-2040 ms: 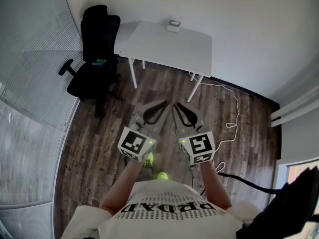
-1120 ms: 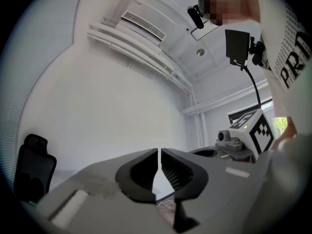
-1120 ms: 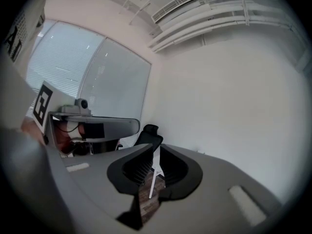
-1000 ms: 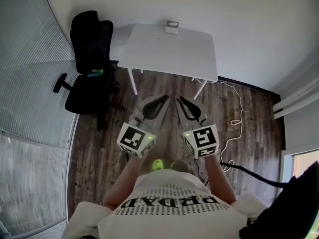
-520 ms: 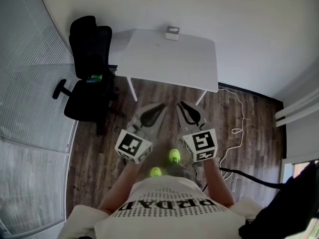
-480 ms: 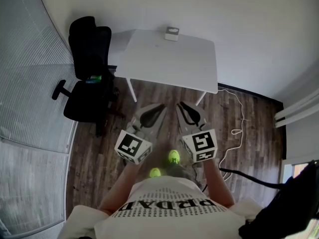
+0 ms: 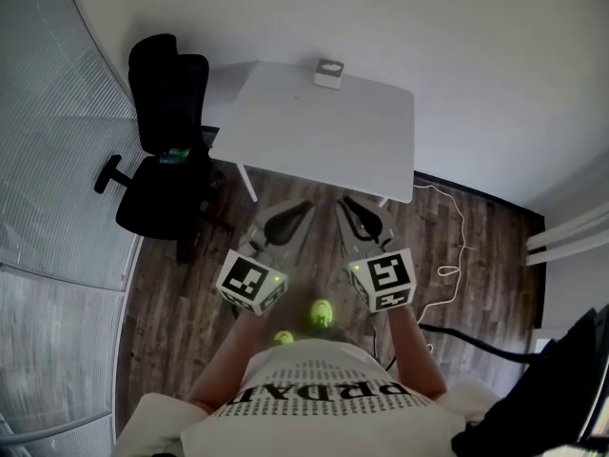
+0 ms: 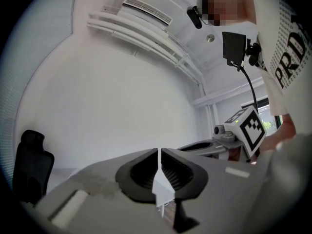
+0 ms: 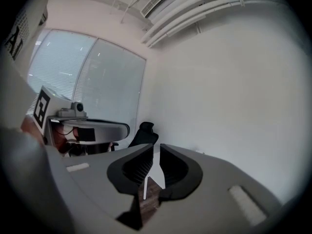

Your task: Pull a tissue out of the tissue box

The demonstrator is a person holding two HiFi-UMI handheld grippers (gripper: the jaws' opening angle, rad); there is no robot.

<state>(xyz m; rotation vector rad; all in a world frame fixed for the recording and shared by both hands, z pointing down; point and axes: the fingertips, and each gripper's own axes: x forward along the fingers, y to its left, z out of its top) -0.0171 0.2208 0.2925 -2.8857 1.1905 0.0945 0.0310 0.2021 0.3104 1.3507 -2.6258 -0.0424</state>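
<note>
1. The left gripper is pointing level toward the table, short of its near edge. Its jaws are standing almost together, with only a thin slit of light between them and nothing in it.
2. The right gripper is hovering just beside the left one, also short of the table's near edge. Its jaws are standing a narrow way apart and are gripping nothing.
3. The tissue box is sitting at the table's far edge, close to the wall and well apart from both grippers.
4. A black office chair is standing at the table's left side, near its corner.
5. A white cable is lying in loops on the wood floor off the table's right side.
6. The person is standing on the near side of the table, with bright green shoes showing just behind the grippers.
</note>
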